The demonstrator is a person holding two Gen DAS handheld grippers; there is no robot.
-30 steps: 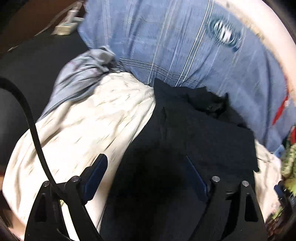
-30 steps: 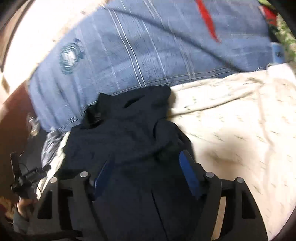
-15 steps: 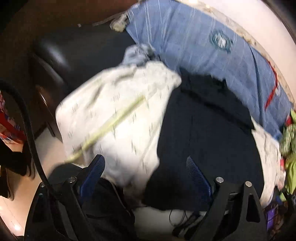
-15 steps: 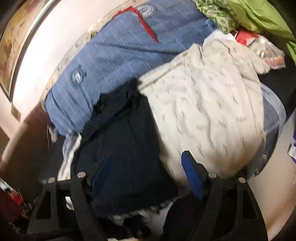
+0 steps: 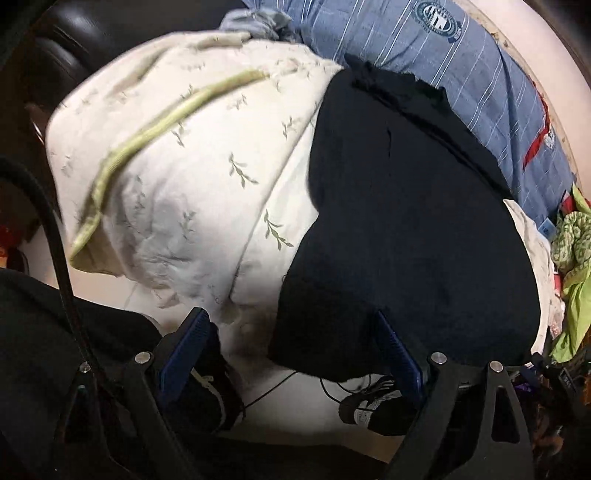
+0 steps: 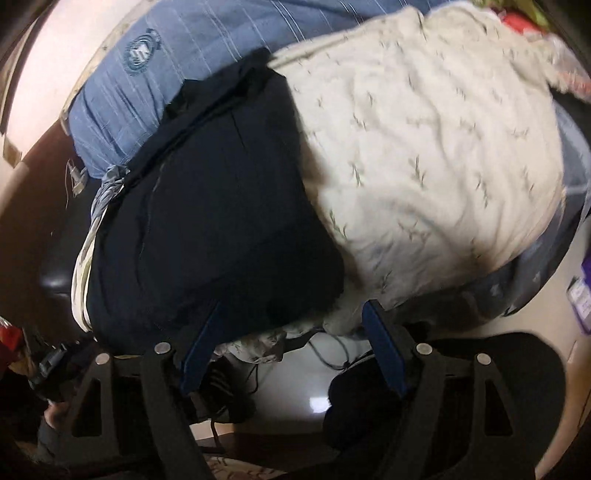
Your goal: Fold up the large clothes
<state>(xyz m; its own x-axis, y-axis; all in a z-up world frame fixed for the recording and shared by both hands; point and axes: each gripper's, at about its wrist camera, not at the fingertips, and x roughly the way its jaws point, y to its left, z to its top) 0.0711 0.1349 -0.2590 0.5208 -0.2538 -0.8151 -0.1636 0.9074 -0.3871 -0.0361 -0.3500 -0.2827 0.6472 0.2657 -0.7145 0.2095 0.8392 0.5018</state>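
Note:
A large dark navy garment (image 5: 406, 229) lies spread over a cream quilt with a leaf print (image 5: 192, 177), its near hem hanging over the bed's front edge. My left gripper (image 5: 291, 343) stands open just below that hem, nothing between its blue pads. In the right wrist view the same dark garment (image 6: 221, 221) drapes over the cream quilt (image 6: 424, 155). My right gripper (image 6: 291, 328) is open too, at the garment's lower right corner, where the quilt's edge bunches; its pads press on nothing.
A blue striped blanket with a round crest (image 5: 439, 18) lies behind the garment. Green cloth (image 5: 572, 251) is piled at the right. Shoes (image 5: 365, 406) and a thin cable lie on the pale floor below the bed edge. A dark chair (image 6: 461, 387) is under the right gripper.
Both grippers have drawn back and sunk from over the middle of the garment to its near hem at the bed's edge. The floor and shoes have come into view. Both stay open.

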